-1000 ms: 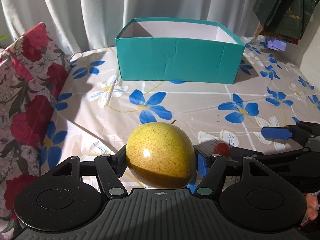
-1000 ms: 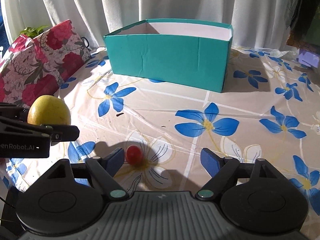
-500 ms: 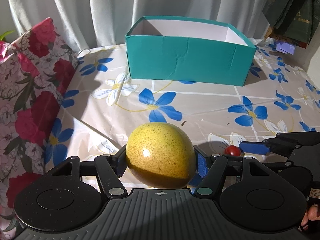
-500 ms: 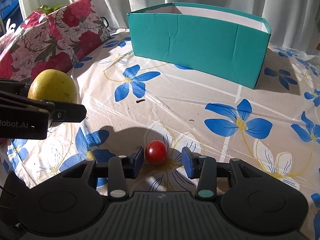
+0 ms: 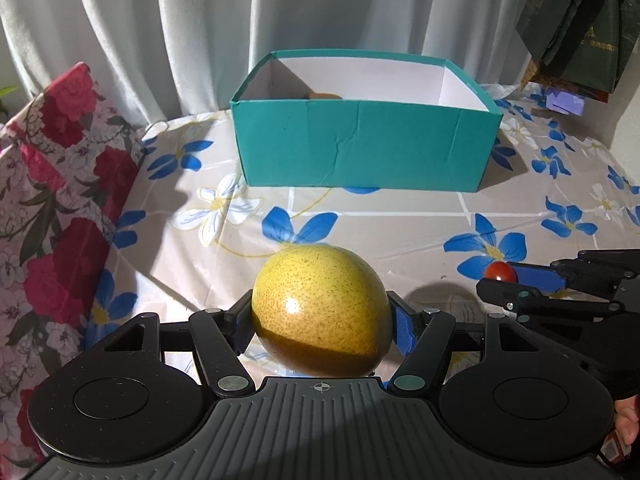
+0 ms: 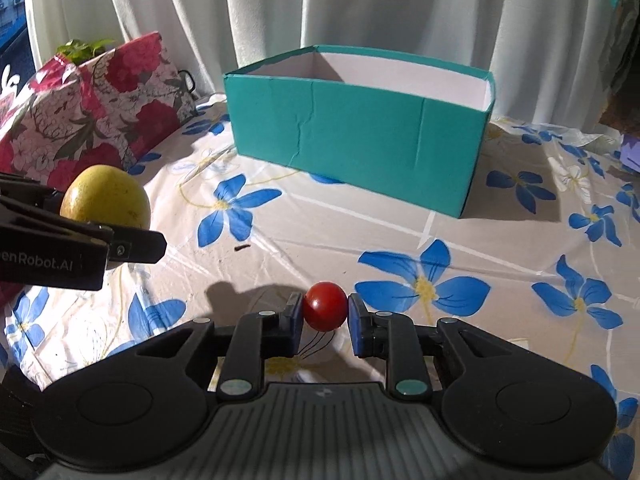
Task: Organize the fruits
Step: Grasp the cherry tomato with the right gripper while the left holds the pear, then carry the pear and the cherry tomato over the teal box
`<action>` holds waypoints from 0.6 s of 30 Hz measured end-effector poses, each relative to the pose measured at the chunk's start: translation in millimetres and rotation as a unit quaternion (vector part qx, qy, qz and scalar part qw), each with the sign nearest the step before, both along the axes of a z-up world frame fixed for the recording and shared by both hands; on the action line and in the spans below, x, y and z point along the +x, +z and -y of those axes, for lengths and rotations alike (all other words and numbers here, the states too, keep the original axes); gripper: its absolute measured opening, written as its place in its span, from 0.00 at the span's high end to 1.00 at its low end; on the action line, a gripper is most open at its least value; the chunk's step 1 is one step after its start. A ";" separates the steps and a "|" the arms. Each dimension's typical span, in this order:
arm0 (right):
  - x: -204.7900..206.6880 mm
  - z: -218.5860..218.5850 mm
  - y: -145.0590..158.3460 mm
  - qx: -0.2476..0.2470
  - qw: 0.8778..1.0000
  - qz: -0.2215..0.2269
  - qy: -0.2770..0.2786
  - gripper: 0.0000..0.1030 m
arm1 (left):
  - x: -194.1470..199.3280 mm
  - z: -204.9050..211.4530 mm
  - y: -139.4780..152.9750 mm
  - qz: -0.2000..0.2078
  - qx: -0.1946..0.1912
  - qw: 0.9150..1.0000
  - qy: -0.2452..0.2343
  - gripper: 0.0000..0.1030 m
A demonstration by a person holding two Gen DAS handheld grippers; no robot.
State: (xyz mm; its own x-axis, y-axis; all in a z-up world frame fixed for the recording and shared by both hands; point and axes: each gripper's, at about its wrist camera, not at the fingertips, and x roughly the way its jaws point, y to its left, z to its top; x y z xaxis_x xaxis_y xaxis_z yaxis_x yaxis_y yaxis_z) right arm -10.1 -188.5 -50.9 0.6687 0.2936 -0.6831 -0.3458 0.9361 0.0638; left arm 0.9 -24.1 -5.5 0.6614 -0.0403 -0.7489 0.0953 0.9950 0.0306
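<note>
1. Yellow-green and speckled, the pear (image 5: 320,308) sits clamped between the blue pads of my left gripper (image 5: 322,320), held clear of the tablecloth (image 5: 380,224), with its lower half in shadow.
2. From the right wrist view I see the same pear at the left edge, with the left gripper's black fingers (image 6: 80,240) across it.
3. My right gripper (image 6: 324,312) is closed on the cherry tomato (image 6: 324,306); both blue pads press against its sides, one on each flank.
4. That tomato sits just above the tablecloth (I cannot tell whether it still touches the cloth), over a white flower print.
5. In the left wrist view the tomato shows as a small red ball at the tip of the right gripper, far right of frame, well apart from the pear.
6. Ahead of both grippers stands the teal box (image 5: 360,148), open at the top, white inside, resting on the floral tablecloth near the curtain (image 5: 200,32).
7. Over the box's front wall I glimpse a brown-orange sliver of something inside (image 5: 326,96), too little of it to name.
8. A red-flowered bag (image 6: 100,100) leans at the left side of the table, with green leaves poking above it.
9. Dark green bags (image 5: 580,28) hang at the upper right.
</note>
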 end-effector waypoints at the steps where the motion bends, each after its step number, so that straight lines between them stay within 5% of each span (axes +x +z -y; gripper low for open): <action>1: 1.3 3.3 4.8 0.003 1.000 0.006 -0.004 0.78 | 4.1 3.2 3.4 0.003 0.002 1.000 -0.002 0.31; 18: 20.8 38.9 44.8 0.016 0.995 0.060 -0.078 0.78 | 59.7 46.8 42.8 0.058 0.024 0.997 -0.047 0.31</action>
